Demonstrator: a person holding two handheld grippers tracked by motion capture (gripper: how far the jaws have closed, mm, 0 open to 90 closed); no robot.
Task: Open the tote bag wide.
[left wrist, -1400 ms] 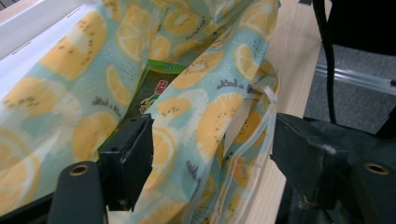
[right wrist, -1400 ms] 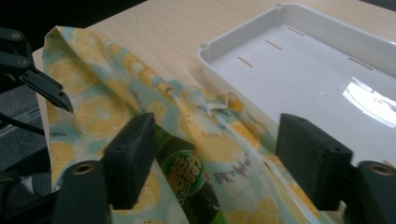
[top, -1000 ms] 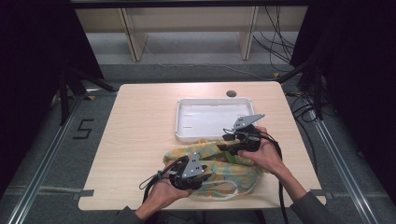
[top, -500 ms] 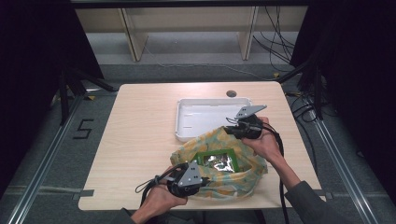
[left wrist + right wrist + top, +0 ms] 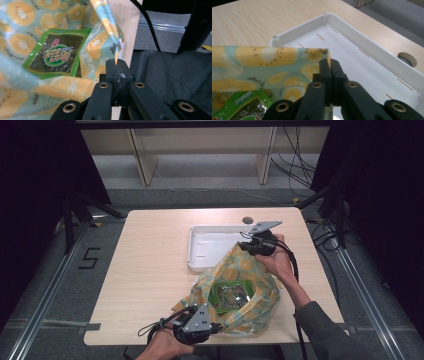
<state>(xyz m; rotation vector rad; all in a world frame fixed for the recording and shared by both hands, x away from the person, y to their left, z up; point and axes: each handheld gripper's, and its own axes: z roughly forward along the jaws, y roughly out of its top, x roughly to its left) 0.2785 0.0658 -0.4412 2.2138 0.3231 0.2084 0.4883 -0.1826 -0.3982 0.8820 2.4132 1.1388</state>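
Across the lower middle of the high view a soft bag (image 5: 240, 290) of thin, crinkled film, pale blue and printed with yellow citrus and kiwi slices, lies on the pale wood-grain bench (image 5: 150, 270), its mouth pulled wide open between two grippers. Inside it lies a flat, glossy green snack packet (image 5: 229, 296) with a dark panel and a round logo; in the left gripper view the same packet (image 5: 56, 53) lies at centre left, slightly tilted. Just above the bag in the high view lies a shallow white plastic tray (image 5: 210, 247), rectangular with rounded corners and short slots along its floor; the bag's upper edge overlaps its lower right corner. A round cable hole (image 5: 247, 220) shows in the bench just beyond the tray.

At the bottom edge of the high view, the left gripper (image 5: 217, 327) is held low at the near edge of the bench, pointing right, in the person's left hand (image 5: 162, 347). In its own view its black jaws are clenched on a taut fold of the bag's rim (image 5: 110, 27), which rises toward the top of the frame. At right of centre, the right gripper (image 5: 245, 246) is raised over the tray's right end, the right hand (image 5: 275, 262) wrapped around it and the grey-sleeved forearm running down to the lower right. Its jaws are pinched tight on the opposite rim, a folded band of film (image 5: 272, 56) stretching left across its view above the tray (image 5: 362, 50).
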